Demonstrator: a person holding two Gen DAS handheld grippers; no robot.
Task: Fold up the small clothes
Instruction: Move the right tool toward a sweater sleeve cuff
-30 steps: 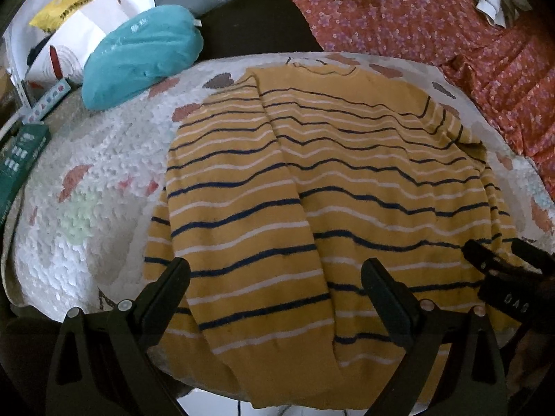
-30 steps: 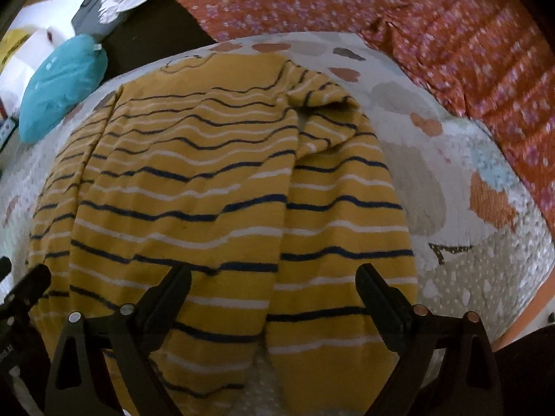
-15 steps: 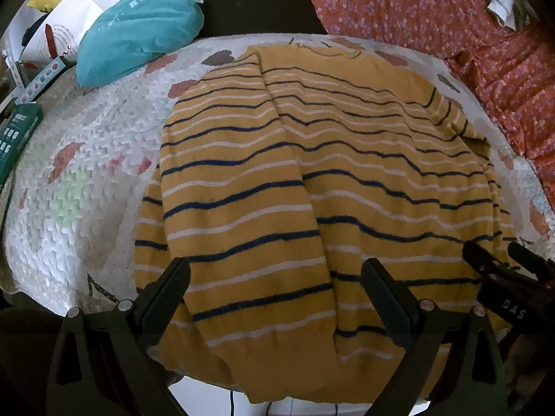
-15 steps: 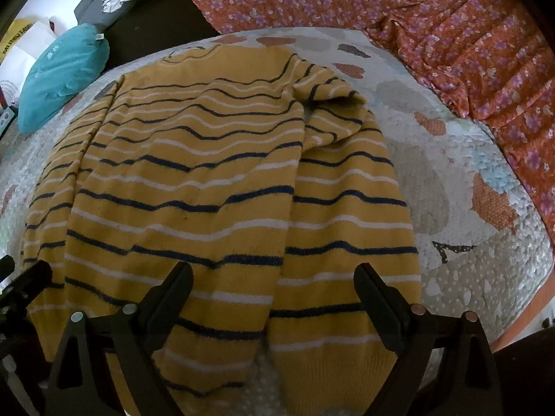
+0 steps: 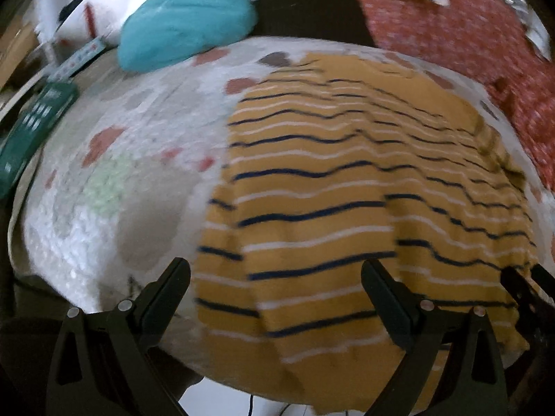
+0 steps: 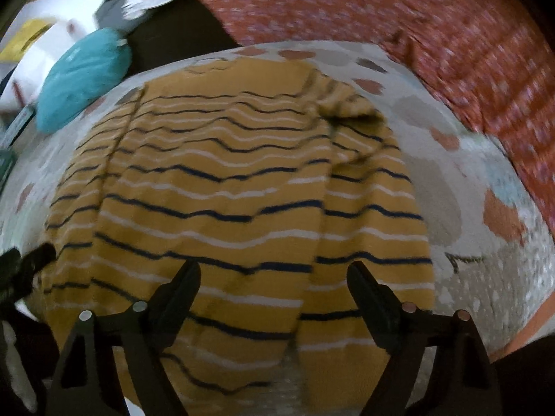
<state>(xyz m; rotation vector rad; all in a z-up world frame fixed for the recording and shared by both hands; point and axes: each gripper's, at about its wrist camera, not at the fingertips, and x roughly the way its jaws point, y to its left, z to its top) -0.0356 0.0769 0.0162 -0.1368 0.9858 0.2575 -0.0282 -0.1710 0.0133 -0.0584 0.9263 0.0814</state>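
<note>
On the white patterned quilt (image 5: 138, 145), mustard-yellow navy-and-white striped knit sweater (image 5: 329, 190), no legible writing, left hand-held gripper (image 5: 275, 277) spread wide, empty, right hand-held gripper (image 6: 274, 279) closing, pads clear of the knit.

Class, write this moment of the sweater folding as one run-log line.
stage: sleeves folded in | sweater: flat on quilt | left gripper: open, over hem | right gripper: closing, pads not on cloth
</note>
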